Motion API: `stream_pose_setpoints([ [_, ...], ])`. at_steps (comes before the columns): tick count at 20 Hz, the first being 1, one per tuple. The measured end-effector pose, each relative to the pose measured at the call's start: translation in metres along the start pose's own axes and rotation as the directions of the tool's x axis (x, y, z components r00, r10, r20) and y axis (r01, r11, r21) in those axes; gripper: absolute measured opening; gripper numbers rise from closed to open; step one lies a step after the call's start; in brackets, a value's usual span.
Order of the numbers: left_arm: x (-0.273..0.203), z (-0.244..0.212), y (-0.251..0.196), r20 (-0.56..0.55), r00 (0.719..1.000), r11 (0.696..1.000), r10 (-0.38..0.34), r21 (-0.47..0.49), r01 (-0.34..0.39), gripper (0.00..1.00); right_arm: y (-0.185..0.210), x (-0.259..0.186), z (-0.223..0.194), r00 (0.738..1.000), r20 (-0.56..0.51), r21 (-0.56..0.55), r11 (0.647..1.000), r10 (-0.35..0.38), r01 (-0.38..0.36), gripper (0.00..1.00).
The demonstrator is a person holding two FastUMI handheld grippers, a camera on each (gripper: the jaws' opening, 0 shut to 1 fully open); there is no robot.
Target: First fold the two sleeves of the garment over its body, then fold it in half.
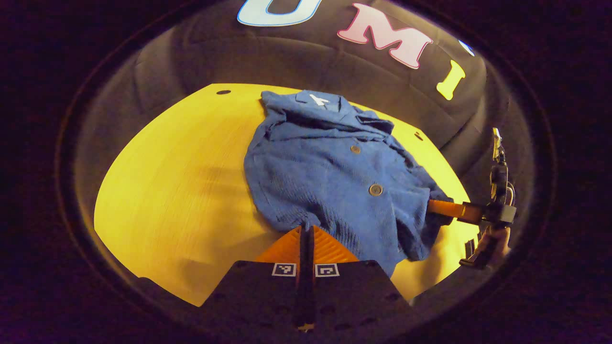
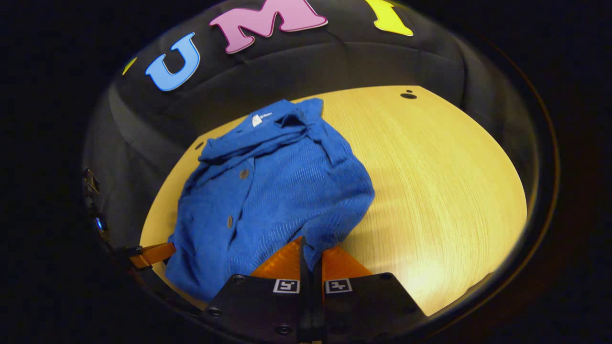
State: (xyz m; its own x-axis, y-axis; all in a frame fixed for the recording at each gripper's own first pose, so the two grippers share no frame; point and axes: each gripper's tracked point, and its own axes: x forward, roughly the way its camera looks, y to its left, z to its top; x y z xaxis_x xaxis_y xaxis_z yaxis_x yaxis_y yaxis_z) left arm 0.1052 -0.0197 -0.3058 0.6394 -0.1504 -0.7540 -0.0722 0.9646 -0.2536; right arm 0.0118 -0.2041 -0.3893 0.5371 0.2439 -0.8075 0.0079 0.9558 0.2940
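1. The blue ribbed-knit button-up cardigan [image 1: 330, 177] is lying front-up near the middle of the yellow wood-grain tabletop [image 1: 181, 186], collar toward the booth wall, hem toward the two tools. It already looks narrow, so I'd guess the sleeves are tucked over the body, though I can't tell for sure.
2. Handling-wise it looks like soft, floppy knit: light, zero stiffness, and it'll sag and bunch wherever it isn't supported. The buttons are the only hard bits. Best grab points for the half fold are probably the two hem corners, one per tool, so the edge lifts evenly.
3. Left tool [image 1: 307, 234]: fingers pressed together right at the near hem on its side, with a bit of the knit edge apparently caught between them.
4. Right tool [image 2: 311, 251]: same deal, fingers closed with a fold of blue fabric pinched between the tips at the other hem corner. In the left gripper view it pokes under the cardigan's edge.
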Motion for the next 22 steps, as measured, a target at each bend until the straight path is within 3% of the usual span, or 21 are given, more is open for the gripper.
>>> stream_pose_setpoints([
  [4, 0.002, 0.095, -0.008, 0.158, 0.986, 0.998, -0.058, 0.023, 0.055, 0.00, 0.031, 0.013, 0.075, 0.992, 0.107, -0.018, 0.997, 0.074, -0.072, 0.05],
  [11, 0.056, 0.258, 0.016, 0.391, 0.918, 0.988, -0.063, 0.154, 0.003, 0.00, 0.072, 0.074, 0.230, 0.932, 0.333, -0.095, 0.988, 0.146, -0.121, 0.05],
  [14, 0.101, 0.333, 0.031, 0.499, 0.864, 0.982, -0.071, 0.189, -0.028, 0.00, 0.075, 0.113, 0.288, 0.907, 0.403, -0.132, 0.988, 0.123, -0.075, 0.04],
  [15, 0.120, 0.361, 0.034, 0.560, 0.823, 0.976, -0.097, 0.215, -0.030, 0.00, 0.073, 0.131, 0.304, 0.899, 0.426, -0.133, 0.990, 0.106, -0.053, 0.04],
  [16, 0.142, 0.381, 0.042, 0.582, 0.807, 0.971, -0.102, 0.235, -0.046, 0.00, 0.069, 0.149, 0.320, 0.885, 0.460, -0.141, 0.990, 0.076, -0.012, 0.04],
  [18, 0.184, 0.406, 0.070, 0.601, 0.799, 0.970, -0.033, 0.211, -0.119, 0.00, 0.052, 0.185, 0.339, 0.875, 0.485, -0.168, 0.982, 0.003, 0.090, 0.04],
  [20, 0.214, 0.411, 0.076, 0.569, 0.822, 0.977, 0.024, 0.161, -0.140, 0.00, 0.034, 0.223, 0.342, 0.876, 0.478, -0.167, 0.973, -0.060, 0.158, 0.06],
  [21, 0.221, 0.412, 0.076, 0.554, 0.832, 0.974, 0.046, 0.160, -0.160, 0.08, 0.025, 0.237, 0.336, 0.887, 0.454, -0.155, 0.973, -0.084, 0.172, 0.10],
  [22, 0.224, 0.411, 0.075, 0.544, 0.837, 0.972, 0.055, 0.162, -0.170, 0.34, 0.020, 0.249, 0.330, 0.899, 0.428, -0.148, 0.974, -0.096, 0.174, 0.31],
])
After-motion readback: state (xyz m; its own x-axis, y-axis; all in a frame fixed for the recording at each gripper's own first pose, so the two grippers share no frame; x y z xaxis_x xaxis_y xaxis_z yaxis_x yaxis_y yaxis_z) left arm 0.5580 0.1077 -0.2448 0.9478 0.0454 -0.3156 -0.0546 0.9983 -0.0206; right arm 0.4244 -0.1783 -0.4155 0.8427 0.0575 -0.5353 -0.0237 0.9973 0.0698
